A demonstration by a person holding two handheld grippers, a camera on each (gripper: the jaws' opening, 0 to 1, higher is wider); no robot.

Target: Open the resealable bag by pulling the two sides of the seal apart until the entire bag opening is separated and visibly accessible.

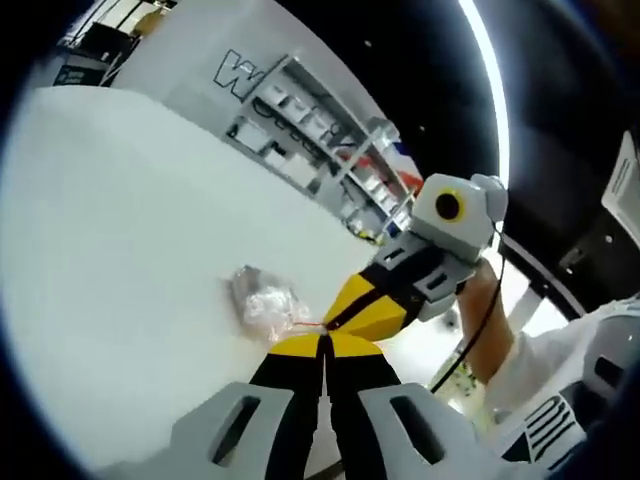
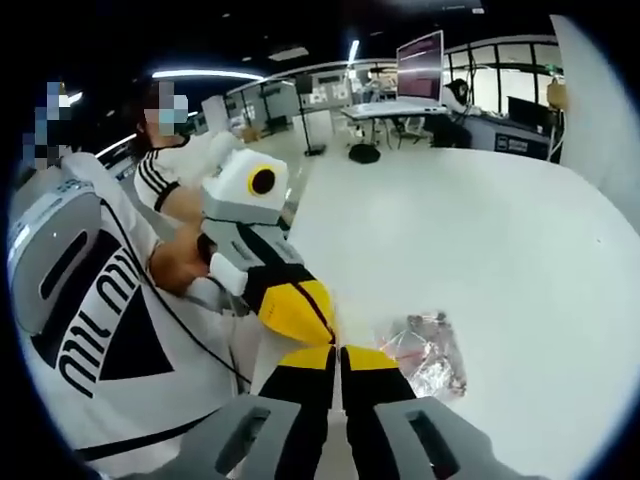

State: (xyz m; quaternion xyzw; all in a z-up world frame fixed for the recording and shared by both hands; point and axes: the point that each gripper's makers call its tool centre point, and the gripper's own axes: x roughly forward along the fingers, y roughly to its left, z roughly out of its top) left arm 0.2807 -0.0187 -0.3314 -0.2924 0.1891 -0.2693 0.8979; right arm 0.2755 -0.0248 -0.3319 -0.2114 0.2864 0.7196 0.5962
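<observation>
Where the two pairs of yellow-tipped jaws meet at the bag's red seal strip, both grippers are pinched tight: in the left gripper view the left gripper (image 1: 326,345) has its jaws pressed together with almost no gap, clamped on the near edge of the resealable bag (image 1: 264,303), and the right gripper (image 1: 375,305) comes in from the right with its tip closed on the same edge, right against the left one. In the right gripper view the right gripper (image 2: 336,352) likewise shows jaws drawn together on the bag (image 2: 428,352), with the left gripper (image 2: 297,310) touching it from the left. The bag is clear, crumpled plastic with a thin red line along the gripped edge; contents too small and glinting to make out. It seems to hang just beyond the jaw tips, above the white table (image 1: 110,230), though contact with the surface cannot be told. Behind the grippers, a person's hand (image 2: 180,262) holds the left gripper's body.
</observation>
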